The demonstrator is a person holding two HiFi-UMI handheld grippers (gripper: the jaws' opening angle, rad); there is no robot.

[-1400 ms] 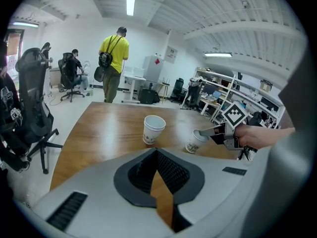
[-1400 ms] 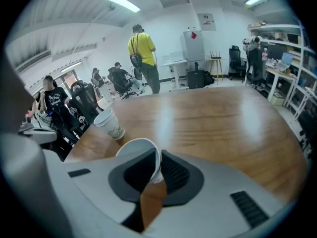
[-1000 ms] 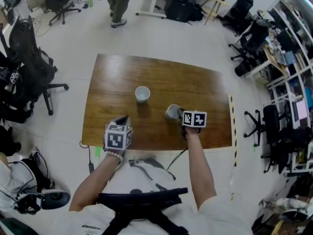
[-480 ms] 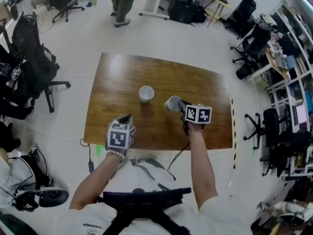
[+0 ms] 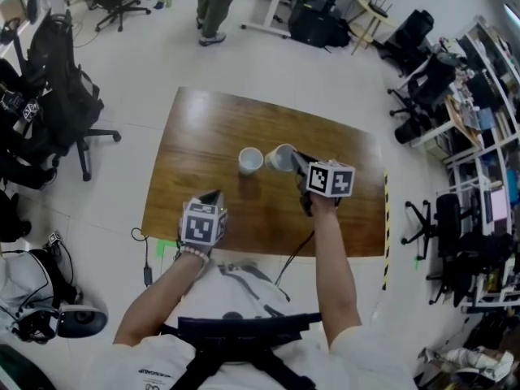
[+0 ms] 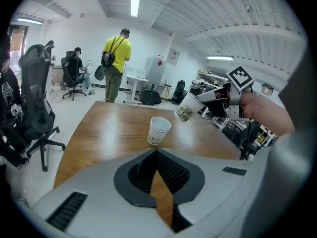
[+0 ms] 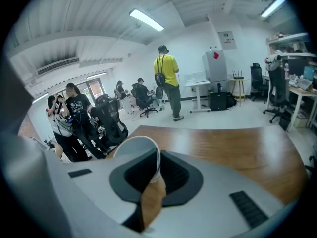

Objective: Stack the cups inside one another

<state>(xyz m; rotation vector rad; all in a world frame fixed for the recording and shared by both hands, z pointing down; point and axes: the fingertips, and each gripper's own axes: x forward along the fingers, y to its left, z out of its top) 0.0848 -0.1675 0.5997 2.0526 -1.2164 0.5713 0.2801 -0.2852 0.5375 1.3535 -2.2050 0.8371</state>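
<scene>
The wooden table (image 5: 203, 128) takes up the middle of the room. Above its near edge hangs the left gripper (image 5: 213, 195), jaws pressed together with nothing in them. The right gripper (image 5: 297, 164) pinches the wall of a tilted paper cup (image 5: 279, 158). It holds it clear of the tabletop, just beside the second cup (image 5: 250, 161), which stands upright mid-table.

Two paper cups: a standing cup (image 5: 250, 160) and, at its 3 o'clock, a tilted cup (image 5: 279, 158). One wooden table (image 5: 195, 120). Two grippers: left gripper (image 5: 212, 194), right gripper (image 5: 297, 163). One standing person (image 5: 216, 2) at the table's 12 o'clock.
</scene>
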